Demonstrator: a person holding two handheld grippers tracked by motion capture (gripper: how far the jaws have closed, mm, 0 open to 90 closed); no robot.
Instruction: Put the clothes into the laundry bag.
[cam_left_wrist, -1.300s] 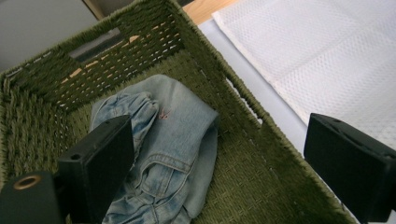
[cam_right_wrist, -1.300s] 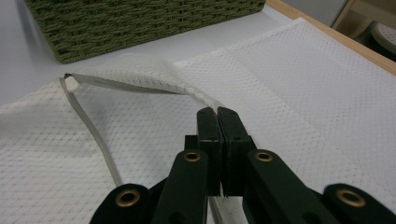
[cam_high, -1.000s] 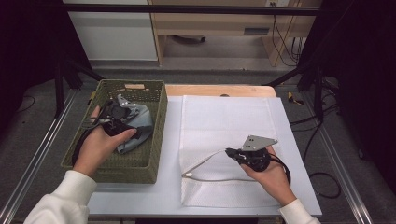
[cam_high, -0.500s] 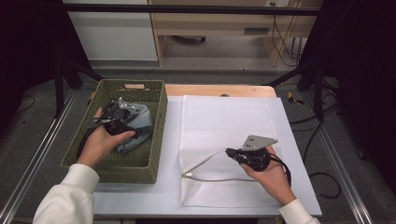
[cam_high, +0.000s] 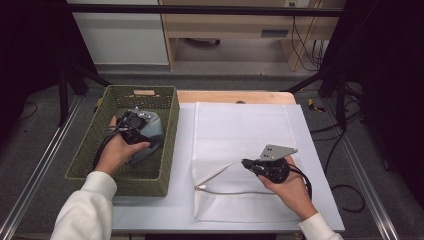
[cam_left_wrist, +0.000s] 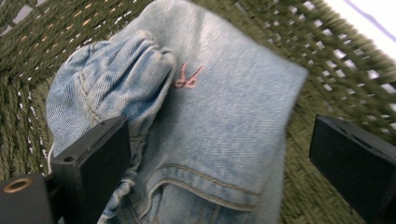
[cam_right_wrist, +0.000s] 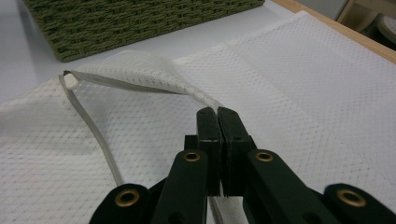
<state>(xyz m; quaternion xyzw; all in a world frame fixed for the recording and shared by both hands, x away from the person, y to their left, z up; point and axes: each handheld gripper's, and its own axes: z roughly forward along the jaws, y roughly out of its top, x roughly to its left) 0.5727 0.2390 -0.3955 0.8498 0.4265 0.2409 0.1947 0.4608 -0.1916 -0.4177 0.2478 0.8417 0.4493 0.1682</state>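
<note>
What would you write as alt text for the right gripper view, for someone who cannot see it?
Two black fingers of the right gripper are pressed shut on the lifted zipper edge of a white mesh laundry bag that lies flat on a white table. A green woven basket stands on the table behind the bag.

The basket (cam_high: 165, 145) is walled on all sides and can be entered from above alone; much of its floor is taken by the jeans (cam_left_wrist: 219, 140). Open table (cam_high: 182, 150) is left between basket and mesh bag (cam_high: 240, 130).
</note>
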